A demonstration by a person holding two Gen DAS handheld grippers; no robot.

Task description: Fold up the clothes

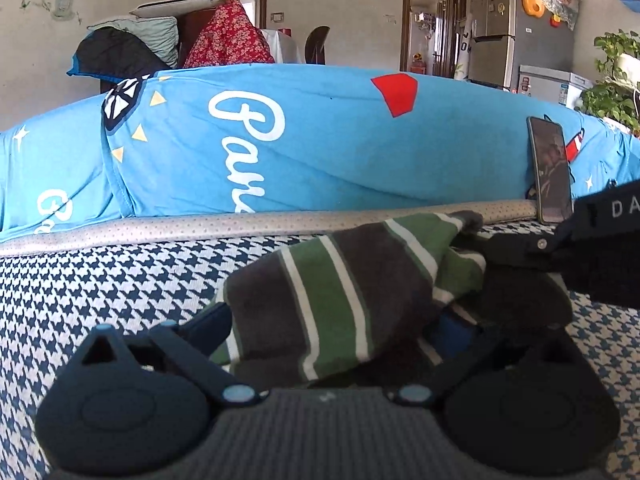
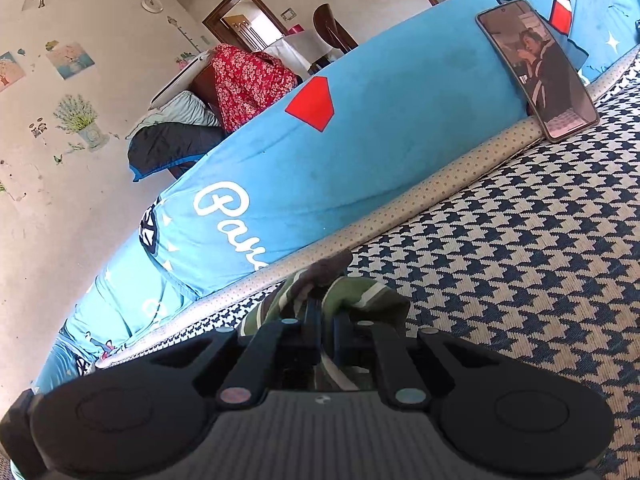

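Observation:
A striped garment in green, dark grey and white point(image 1: 340, 292) lies bunched on the houndstooth sofa seat point(image 1: 100, 280). My left gripper point(image 1: 336, 336) is wide open with the garment lying between its fingers. My right gripper point(image 2: 326, 320) is shut on a fold of the same garment point(image 2: 360, 292); its fingers are close together with cloth pinched between them. The right gripper also shows in the left wrist view point(image 1: 560, 248) at the garment's right side.
A blue printed cushion cover point(image 1: 320, 140) spans the sofa back behind a grey piped edge point(image 1: 240, 224). A phone point(image 1: 550, 168) leans upright against it at the right, also seen in the right wrist view point(image 2: 536, 68). Piled clothes point(image 1: 224, 36) lie beyond.

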